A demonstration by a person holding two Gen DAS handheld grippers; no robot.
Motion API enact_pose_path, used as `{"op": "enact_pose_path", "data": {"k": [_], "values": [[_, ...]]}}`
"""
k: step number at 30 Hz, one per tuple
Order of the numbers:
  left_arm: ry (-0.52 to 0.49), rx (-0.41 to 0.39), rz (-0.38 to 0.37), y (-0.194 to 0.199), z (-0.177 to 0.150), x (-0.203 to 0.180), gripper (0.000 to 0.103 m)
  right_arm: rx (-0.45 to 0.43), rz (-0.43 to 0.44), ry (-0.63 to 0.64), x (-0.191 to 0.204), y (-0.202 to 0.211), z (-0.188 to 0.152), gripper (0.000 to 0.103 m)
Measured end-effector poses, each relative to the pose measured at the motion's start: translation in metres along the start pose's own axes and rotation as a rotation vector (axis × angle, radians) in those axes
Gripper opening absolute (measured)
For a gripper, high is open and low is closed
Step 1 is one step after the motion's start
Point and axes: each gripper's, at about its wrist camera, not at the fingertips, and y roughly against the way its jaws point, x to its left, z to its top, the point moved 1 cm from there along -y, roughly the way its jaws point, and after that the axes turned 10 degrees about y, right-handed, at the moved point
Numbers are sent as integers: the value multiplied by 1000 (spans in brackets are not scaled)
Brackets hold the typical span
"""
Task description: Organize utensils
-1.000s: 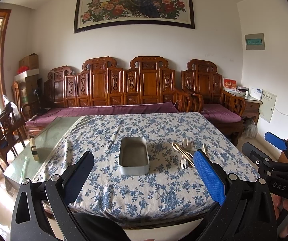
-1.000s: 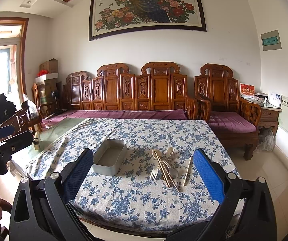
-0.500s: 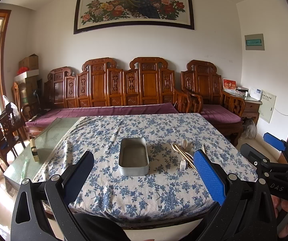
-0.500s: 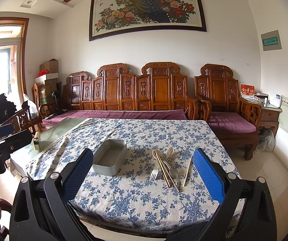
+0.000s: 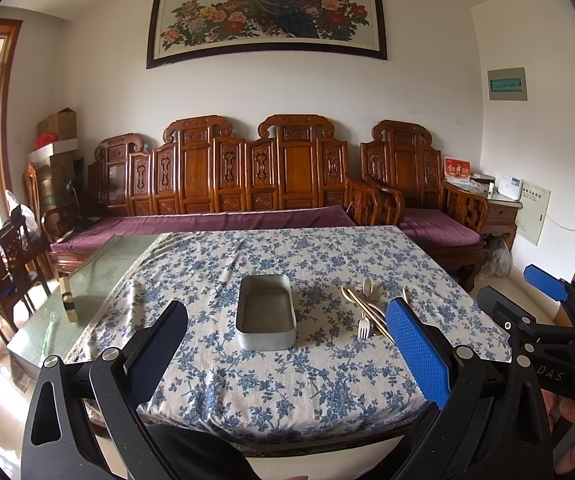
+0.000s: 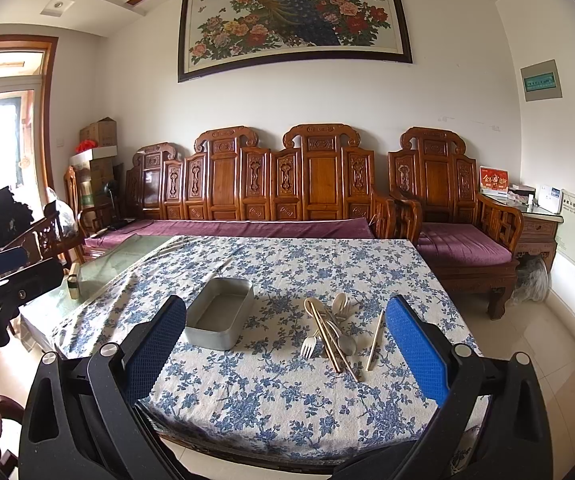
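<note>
Left gripper (image 5: pixel 287 344) and right gripper (image 6: pixel 285 340) both spread wide, empty, held short of table (image 6: pixel 271 408); nothing lifted yet, so prob. pre-approach step; metal tin (image 6: pixel 220 318) empty, utensils (image 6: pixel 329 330) heaped just right of it on floral cloth; next: reach in w/ one gripper, pinch a single piece off the heap; right view alone shows separate chopstick (image 6: pixel 375 340), half-hidden in left view.

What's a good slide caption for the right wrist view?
Open right gripper faces an empty metal tin beside scattered utensils.
</note>
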Motion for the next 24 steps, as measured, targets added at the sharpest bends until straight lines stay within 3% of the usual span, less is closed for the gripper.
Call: {"op": "enact_pose_path", "data": {"k": [15,24], "values": [[1,10,-11,1,3,-5,97,0,-1,-1,1,-2,-4,100],[8,60,-21,-20,-7,4,97,23,2,-1,-6,-9,3,100]]}}
